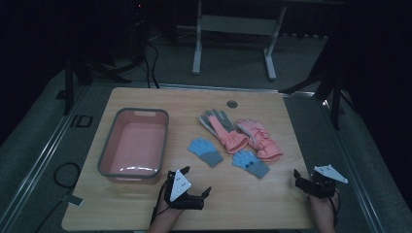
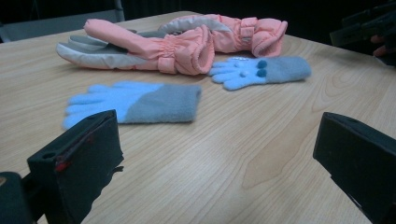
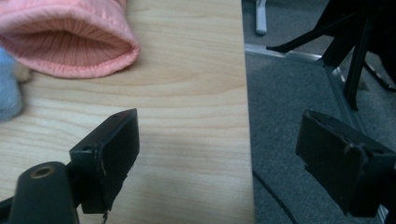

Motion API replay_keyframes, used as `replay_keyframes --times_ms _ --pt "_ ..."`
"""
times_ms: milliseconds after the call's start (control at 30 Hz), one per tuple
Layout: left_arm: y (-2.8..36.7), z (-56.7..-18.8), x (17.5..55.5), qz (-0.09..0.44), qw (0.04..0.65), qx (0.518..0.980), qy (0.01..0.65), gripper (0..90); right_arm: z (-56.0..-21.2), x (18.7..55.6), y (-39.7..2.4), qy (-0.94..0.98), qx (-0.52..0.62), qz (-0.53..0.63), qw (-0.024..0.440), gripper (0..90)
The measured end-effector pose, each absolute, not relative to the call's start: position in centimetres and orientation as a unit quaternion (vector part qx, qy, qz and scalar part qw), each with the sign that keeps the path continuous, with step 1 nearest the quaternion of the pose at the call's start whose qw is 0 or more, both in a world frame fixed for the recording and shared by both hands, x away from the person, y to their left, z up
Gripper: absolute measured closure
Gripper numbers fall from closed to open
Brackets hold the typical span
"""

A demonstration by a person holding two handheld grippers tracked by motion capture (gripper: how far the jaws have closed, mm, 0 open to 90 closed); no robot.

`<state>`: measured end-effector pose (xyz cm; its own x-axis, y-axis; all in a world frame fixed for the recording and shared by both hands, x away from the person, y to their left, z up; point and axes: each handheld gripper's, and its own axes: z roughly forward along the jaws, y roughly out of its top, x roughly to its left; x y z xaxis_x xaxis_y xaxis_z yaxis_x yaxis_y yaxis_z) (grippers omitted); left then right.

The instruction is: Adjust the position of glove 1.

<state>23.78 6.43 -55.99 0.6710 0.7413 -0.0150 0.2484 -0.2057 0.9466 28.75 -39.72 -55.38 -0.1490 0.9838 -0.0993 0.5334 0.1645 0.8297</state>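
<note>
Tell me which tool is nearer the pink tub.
Left. The left tool sits just past the pink tub's near right corner; the right tool is across the table, beyond the gloves.

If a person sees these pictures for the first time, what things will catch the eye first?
First the gloves in the middle of the wooden table: two pink padded gloves lying side by side, with two small blue gloves in front of them. Next, the pink tub on the left side, nothing inside it. Near the front edge, the left claw and right claw both stand open, holding nothing.
</note>
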Motion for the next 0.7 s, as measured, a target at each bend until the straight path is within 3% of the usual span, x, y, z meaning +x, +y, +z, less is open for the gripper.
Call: replay_keyframes --times_ms 300,700 --pt "6.5 -56.0 23.6 0.235 0.539 0.737 0.334 1.2 -55.0 28.6 -40.0 0.682 0.567 0.337 0.314 12.5" --pt "6.9 -56.0 23.6 0.224 0.54 0.735 0.343 1.2 -51.8 28.9 -39.0 0.71 0.548 0.331 0.292 13.8"
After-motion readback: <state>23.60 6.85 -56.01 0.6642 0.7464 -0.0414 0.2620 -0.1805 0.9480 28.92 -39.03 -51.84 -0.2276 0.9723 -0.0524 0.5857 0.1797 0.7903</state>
